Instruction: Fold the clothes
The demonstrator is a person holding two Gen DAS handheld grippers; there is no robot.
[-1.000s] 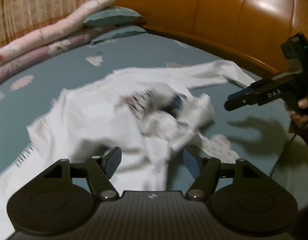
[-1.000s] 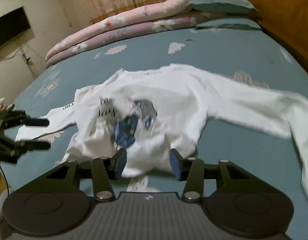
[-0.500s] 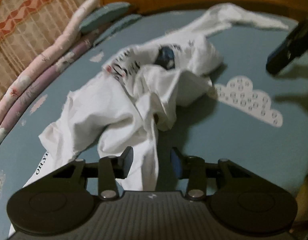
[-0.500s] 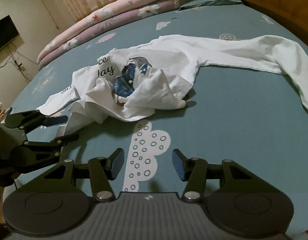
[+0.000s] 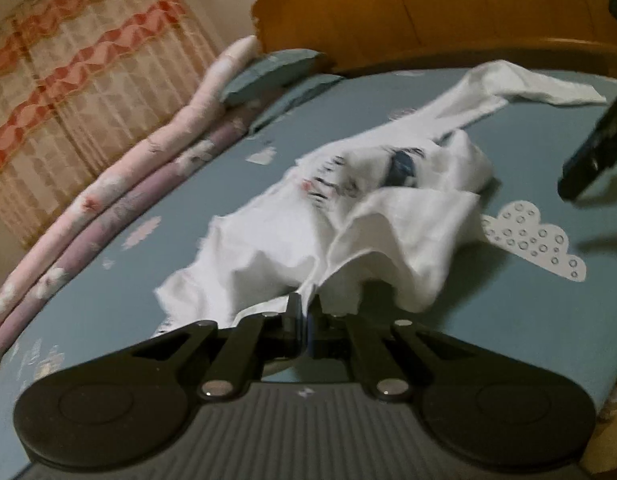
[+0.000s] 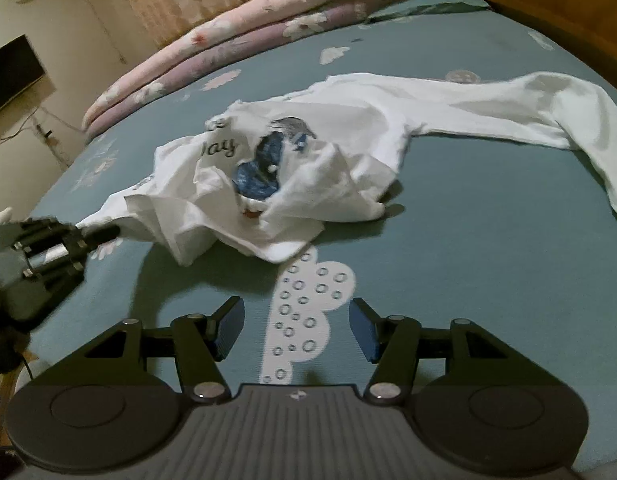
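Left gripper (image 5: 304,312): jaws pressed together, pinching the shirt's near edge.
Shirt (image 6: 308,148): white, crumpled, lying mid-bed (image 6: 488,264); one sleeve stretched toward the headboard (image 5: 448,8).
Right gripper (image 6: 296,326): jaws opening, nothing between them, over a cloud print (image 6: 308,312) near the shirt.
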